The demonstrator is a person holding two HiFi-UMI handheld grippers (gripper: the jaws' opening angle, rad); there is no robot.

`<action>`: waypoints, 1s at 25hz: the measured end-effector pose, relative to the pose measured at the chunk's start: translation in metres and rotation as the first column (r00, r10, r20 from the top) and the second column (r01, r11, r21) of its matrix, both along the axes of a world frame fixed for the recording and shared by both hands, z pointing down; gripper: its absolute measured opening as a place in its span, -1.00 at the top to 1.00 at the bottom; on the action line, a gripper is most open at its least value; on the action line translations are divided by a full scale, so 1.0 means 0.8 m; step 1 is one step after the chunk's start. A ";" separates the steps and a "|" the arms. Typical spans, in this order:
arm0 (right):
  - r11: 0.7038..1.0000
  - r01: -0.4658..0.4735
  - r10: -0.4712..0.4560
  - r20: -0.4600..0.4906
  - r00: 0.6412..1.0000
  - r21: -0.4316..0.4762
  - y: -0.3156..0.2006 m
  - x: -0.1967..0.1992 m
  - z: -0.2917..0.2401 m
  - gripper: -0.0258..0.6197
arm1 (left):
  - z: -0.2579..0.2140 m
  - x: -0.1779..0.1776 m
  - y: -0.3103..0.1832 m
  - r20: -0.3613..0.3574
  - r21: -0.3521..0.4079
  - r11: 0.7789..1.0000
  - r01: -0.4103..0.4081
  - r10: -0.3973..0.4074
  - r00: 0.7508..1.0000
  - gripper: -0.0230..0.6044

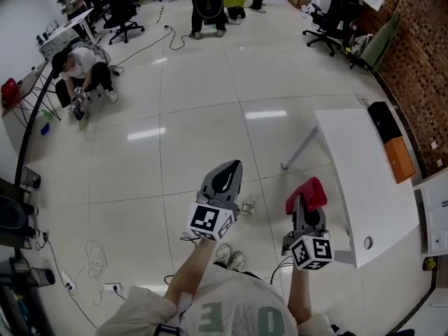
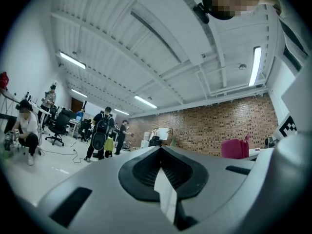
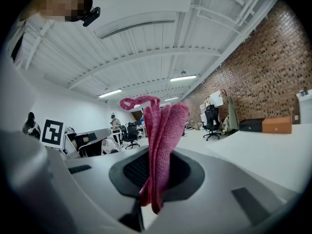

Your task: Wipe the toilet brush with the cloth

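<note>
- At the far left of the head view, a crouching person [image 1: 84, 67] is on the floor beside a desk [image 1: 66, 30], well away from you.
- Low on the left, a power strip [image 1: 66, 280] and its cables lie on the tiles near dark equipment at the frame edge.
- Your left gripper [image 1: 225, 176] [image 2: 161, 149] points out over the white floor [image 1: 189, 131]. Its jaws are together with nothing clamped at the tips. A pale sliver shows in the slot behind them, and what it is cannot be told.
- Just right of that gripper, a small pale thing [image 1: 247, 205] sits on the floor. It is too small to identify.
- Far ahead, standing people [image 1: 208, 2] and office chairs [image 1: 122, 9] are across the room.
- Your right gripper [image 1: 306, 207] [image 3: 158, 156] is clamped on the cloth [image 1: 306, 193] [image 3: 163, 130]. The red cloth is folded, stands up between the jaws and hangs a little below them.
- The white table [image 1: 357, 187] is just beside the right gripper, on its right, with a slanted leg [image 1: 301, 149] reaching toward the floor ahead of you.
- A black box [image 1: 383, 120] and an orange box [image 1: 399, 158] lie at the table's far edge, next to the brick wall [image 1: 420, 61].
- The toilet brush cannot be picked out in any view.
</note>
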State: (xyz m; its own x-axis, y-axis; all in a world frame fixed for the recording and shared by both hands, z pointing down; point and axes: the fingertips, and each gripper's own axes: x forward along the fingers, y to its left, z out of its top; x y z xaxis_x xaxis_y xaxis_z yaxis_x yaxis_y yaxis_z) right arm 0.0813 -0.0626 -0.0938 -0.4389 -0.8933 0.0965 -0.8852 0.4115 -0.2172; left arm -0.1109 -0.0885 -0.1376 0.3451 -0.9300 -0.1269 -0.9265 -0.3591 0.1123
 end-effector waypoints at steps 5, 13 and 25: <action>1.000 0.015 -0.015 0.009 1.000 -0.025 -0.009 -0.001 0.006 0.82 | 0.010 0.006 -0.006 0.007 -0.034 0.999 -0.001 0.001 1.000 0.91; 0.998 0.010 -0.009 0.017 1.000 -0.055 -0.020 0.003 0.017 0.83 | 0.024 0.008 -0.021 0.011 -0.070 0.998 -0.007 0.008 1.000 0.91; 0.999 -0.027 0.027 0.002 1.000 0.024 -0.053 0.026 0.207 0.83 | 0.236 0.019 -0.054 0.045 -0.033 0.999 -0.042 0.043 0.998 0.91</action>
State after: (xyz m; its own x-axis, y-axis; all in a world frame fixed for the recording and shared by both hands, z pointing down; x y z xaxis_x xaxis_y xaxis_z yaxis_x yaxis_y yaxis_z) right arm 0.1020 -0.1053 0.0719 -0.4144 -0.9071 0.0740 -0.8958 0.3922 -0.2092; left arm -0.0959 -0.1317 0.0516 0.3889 -0.9177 -0.0806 -0.9150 -0.3950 0.0824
